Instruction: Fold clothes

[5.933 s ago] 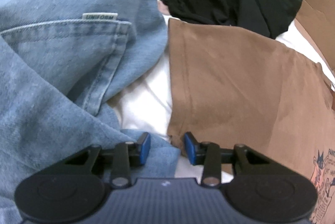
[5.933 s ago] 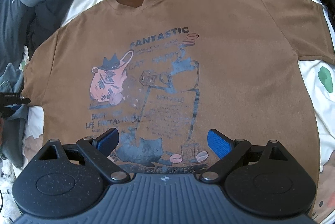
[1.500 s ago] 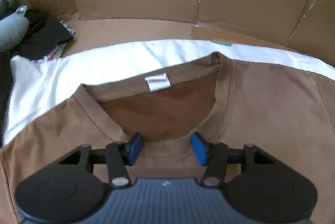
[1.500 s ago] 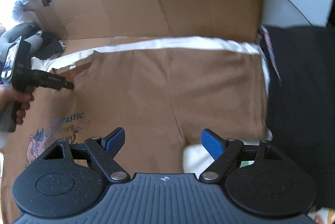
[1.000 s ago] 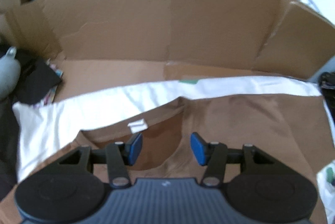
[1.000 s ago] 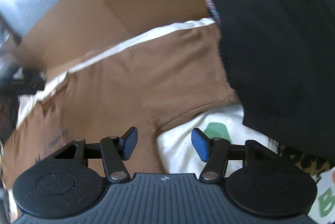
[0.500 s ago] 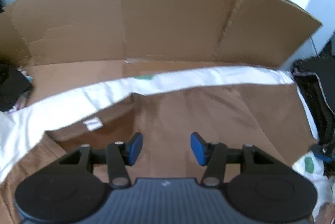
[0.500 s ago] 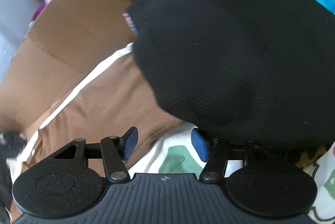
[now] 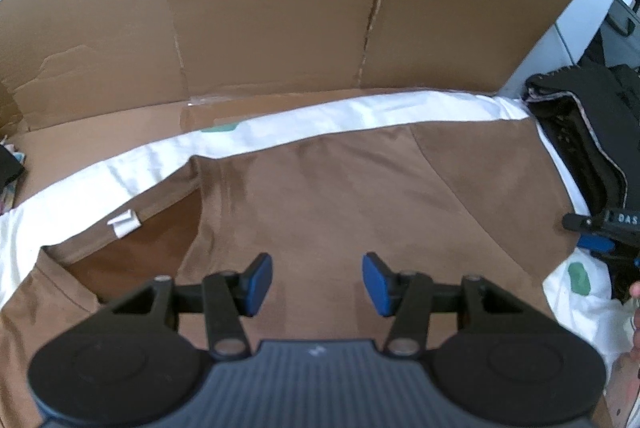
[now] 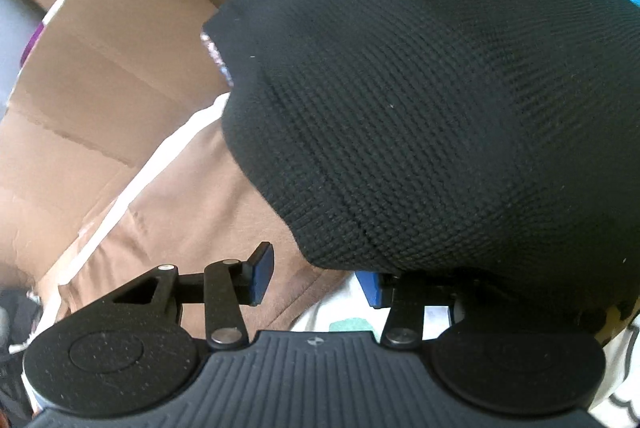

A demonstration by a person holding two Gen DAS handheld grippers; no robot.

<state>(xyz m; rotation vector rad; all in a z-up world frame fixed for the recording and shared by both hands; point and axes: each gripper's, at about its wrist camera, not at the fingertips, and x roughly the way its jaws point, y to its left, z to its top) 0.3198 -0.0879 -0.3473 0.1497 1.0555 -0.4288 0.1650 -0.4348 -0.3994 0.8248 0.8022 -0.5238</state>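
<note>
On the white sheet (image 9: 256, 132), flat and front side up, lies the brown T-shirt (image 9: 360, 196), its neckline toward the sheet's far edge, where a folded-open cardboard sheet (image 9: 272, 20) stands up as a backdrop. The neck opening sits to the left in the left wrist view, with a small white label (image 9: 125, 224) sewn inside the back of the collar. The shirt's shoulder and one sleeve stretch toward the sheet's right edge, where the sleeve hem ends near a green print (image 9: 579, 278) on the white fabric. The left gripper (image 9: 317, 284) hangs over the shirt's upper chest, just right of the neckline, its blue-padded jaws set moderately wide with nothing between them; whether the pads touch the cloth cannot be told. At the sheet's right edge, beside the sleeve, the right gripper (image 9: 600, 228) shows in the left wrist view as a dark body with a blue pad, with a bit of the holding hand (image 9: 630, 360) at the frame's edge. In its own view the right gripper (image 10: 316, 280) is low over the sleeve hem, jaws apart and empty, the left pad above brown cloth and the right pad tucked under the overhanging edge of a black knitted garment (image 10: 440, 108), which fills most of that view. That dark garment lies heaped just beyond the sheet's right edge, next to the sleeve.
</note>
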